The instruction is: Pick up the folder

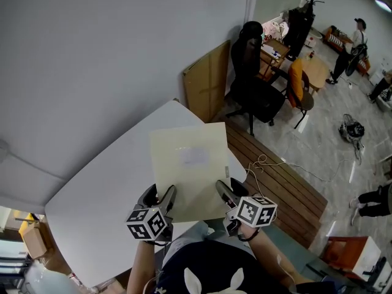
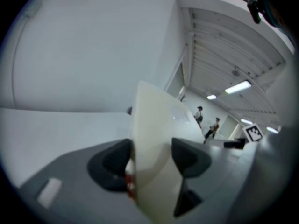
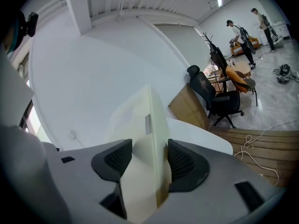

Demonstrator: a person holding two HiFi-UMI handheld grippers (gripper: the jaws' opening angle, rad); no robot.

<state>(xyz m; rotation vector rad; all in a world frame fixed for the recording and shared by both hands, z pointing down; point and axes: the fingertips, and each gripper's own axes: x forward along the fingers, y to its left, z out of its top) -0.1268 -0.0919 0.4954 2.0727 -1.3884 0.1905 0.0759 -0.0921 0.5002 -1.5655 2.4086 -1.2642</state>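
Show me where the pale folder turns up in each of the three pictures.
Head view: the folder is at centre, its near edge held by the left gripper and the right gripper.
Left gripper view: the folder is at centre, edge-on, clamped between the jaws.
Right gripper view: the folder is at centre, edge-on, clamped likewise.
Shared landmark: the white table.

Over the table (image 1: 104, 182), the folder (image 1: 191, 167) has the left gripper (image 1: 160, 196) at its near-left corner, right gripper (image 1: 227, 195) at near-right.
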